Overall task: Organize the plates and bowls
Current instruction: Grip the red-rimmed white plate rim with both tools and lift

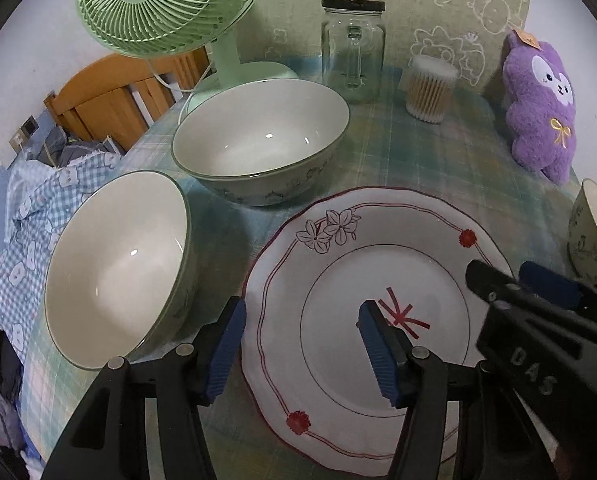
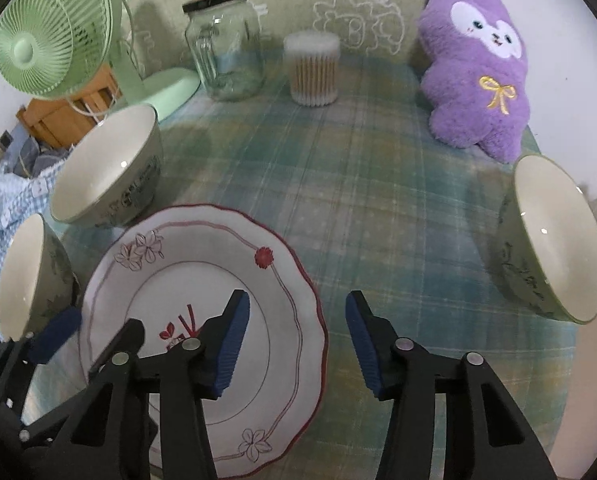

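Both grippers over plate [image 1: 378, 264] near tabletop's front edge; left gripper [image 1: 302, 344] straddles plate's left rim, right gripper [image 2: 298, 340] its right rim; both unclenched, nothing grasped.

Plate [image 2: 258, 288] near rim hidden (behind jaws).

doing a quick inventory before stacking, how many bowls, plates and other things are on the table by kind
bowls: 3 (near left, back left, right)
plates: 1 (flowered plate)
fans: 1 (green fan)
glass jars: 1 (jar)
cotton swab tubs: 1 (tub)
plush toys: 1 (purple plush)
total: 8
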The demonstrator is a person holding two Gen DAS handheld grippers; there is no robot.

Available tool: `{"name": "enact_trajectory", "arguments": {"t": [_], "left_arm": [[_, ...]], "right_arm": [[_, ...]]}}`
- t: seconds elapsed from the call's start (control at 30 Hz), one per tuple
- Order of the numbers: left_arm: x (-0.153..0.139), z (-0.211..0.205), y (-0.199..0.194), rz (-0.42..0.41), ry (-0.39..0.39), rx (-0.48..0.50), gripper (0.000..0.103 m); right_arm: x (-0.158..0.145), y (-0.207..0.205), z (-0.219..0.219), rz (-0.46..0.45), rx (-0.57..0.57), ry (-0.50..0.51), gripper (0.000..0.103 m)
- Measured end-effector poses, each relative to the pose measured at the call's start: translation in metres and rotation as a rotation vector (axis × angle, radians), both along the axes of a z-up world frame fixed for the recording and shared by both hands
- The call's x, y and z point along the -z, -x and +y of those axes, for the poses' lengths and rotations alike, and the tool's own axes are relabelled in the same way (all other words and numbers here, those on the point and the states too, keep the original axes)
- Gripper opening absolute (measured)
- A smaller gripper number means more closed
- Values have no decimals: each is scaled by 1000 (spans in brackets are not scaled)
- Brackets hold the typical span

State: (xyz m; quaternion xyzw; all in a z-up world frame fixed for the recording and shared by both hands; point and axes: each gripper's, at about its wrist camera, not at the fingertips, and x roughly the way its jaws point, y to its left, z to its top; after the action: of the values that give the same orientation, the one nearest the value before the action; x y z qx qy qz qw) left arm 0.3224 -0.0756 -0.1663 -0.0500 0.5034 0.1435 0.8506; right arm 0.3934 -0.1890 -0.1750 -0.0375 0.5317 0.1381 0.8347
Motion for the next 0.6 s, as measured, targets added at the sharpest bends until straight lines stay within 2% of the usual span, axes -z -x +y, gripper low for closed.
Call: {"name": "enact_trajectory", "arguments": {"t": [0.17, 0.23, 0.3, 0.47, 0.6], "left_arm": [[0, 5, 6, 27, 16, -40, 60], [4, 9, 8, 48, 28, -60, 60], [9, 12, 9, 66, 37, -73, 60], [15, 13, 7, 75, 51, -69, 49], [17, 8, 4, 82, 16, -58, 47]], "right_arm": [[7, -4, 3, 17, -22, 13, 51], [9, -5, 5, 26, -28, 16, 47], [13, -7, 7, 49, -28, 23, 38], [12, -6, 4, 55, -28, 29, 36], [12, 1, 5, 52, -31, 45, 35]]}}
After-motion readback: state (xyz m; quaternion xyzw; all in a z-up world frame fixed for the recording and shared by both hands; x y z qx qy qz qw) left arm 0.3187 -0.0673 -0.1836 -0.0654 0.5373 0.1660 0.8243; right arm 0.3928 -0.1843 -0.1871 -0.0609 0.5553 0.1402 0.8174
